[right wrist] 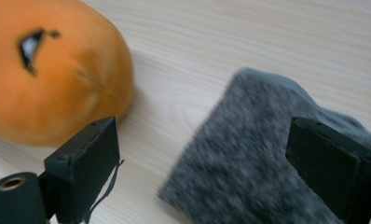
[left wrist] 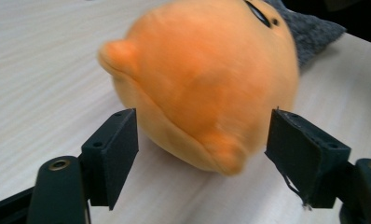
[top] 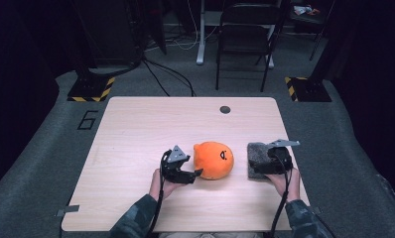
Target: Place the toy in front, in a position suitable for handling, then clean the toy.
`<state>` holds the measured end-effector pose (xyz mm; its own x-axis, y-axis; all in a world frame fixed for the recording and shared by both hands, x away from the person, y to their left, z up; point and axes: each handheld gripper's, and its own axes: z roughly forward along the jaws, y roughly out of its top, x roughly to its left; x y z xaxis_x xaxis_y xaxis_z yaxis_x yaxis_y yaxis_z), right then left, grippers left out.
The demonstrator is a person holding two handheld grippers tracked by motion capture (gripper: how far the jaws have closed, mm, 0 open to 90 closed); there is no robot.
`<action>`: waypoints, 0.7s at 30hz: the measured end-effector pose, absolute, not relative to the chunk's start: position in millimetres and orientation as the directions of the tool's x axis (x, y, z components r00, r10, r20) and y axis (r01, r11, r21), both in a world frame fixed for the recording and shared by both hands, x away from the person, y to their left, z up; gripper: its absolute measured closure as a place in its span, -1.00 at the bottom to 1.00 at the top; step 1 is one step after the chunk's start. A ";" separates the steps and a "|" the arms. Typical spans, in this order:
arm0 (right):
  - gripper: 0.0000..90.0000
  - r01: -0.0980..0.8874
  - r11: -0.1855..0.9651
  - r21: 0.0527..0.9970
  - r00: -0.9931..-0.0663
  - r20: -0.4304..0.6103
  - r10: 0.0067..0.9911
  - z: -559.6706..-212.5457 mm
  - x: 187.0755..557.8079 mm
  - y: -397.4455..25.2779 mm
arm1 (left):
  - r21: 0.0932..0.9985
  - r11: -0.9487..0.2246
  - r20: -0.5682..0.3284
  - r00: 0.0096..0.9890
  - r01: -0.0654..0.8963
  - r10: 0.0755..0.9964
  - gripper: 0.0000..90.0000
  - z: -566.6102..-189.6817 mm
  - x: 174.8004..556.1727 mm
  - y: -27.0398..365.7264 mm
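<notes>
Orange plush [top: 214,159] on wood table [top: 136,129], dark rm.

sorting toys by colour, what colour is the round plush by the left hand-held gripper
Orange, with a small black-and-white eye mark. The plush shows best in the left gripper view.

Grey carpet floor [top: 41,163]; black folding chair [top: 245,34] and cables [top: 170,74] well beyond grippers; dark surrounds; hazard-striped bases [top: 92,89].

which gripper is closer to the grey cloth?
Right. The right gripper hovers right over the grey cloth, jaws open. The left gripper sits across the orange plush toy, open at the toy's near-left side.
</notes>
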<state>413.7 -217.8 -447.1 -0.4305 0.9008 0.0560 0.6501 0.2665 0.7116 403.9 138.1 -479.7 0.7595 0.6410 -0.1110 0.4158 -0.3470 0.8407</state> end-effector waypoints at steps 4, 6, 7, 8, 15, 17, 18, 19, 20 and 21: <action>-0.78 0.684 0.239 0.689 -0.390 0.069 0.918 -456.9 420.0 -236.8 | 0.833 -0.375 -0.077 0.757 0.407 0.649 -0.41 -482.0 395.8 138.3; -0.77 0.709 0.204 0.675 -0.360 0.098 0.928 -462.0 423.9 -243.6 | 0.830 -0.378 -0.076 0.755 0.410 0.652 -0.36 -484.3 395.4 135.8; -0.77 0.709 0.204 0.675 -0.360 0.098 0.928 -462.0 423.9 -243.6 | 0.830 -0.378 -0.076 0.755 0.410 0.652 -0.31 -484.3 395.4 135.8; -0.76 0.725 0.196 0.660 -0.346 0.104 0.932 -465.4 427.6 -247.2 | 0.826 -0.400 -0.054 0.761 0.398 0.646 -0.27 -487.2 394.9 132.3; -0.77 0.726 0.205 0.657 -0.350 0.096 0.932 -468.4 436.3 -246.1 | 0.824 -0.412 -0.036 0.761 0.390 0.648 -0.04 -491.8 397.2 127.9; -0.78 0.732 0.207 0.650 -0.350 0.097 0.932 -470.2 437.4 -243.2 | 0.821 -0.412 -0.042 0.761 0.396 0.647 0.02 -492.3 397.1 129.8; -0.78 0.734 0.209 0.647 -0.348 0.094 0.933 -471.1 438.4 -241.7 | 0.821 -0.412 -0.042 0.761 0.396 0.647 0.11 -492.3 397.1 129.8; -0.78 0.733 0.218 0.645 -0.352 0.084 0.932 -472.4 440.0 -240.7 | 0.821 -0.410 -0.045 0.762 0.397 0.646 0.14 -492.5 397.5 130.2; -0.79 0.735 0.220 0.642 -0.347 0.077 0.935 -474.1 441.6 -239.5 | 0.820 -0.407 -0.052 0.760 0.403 0.647 0.18 -492.5 397.0 130.4; -0.79 0.735 0.220 0.642 -0.347 0.077 0.935 -474.1 441.6 -239.5 | 0.820 -0.407 -0.052 0.760 0.403 0.647 0.26 -492.5 397.0 130.4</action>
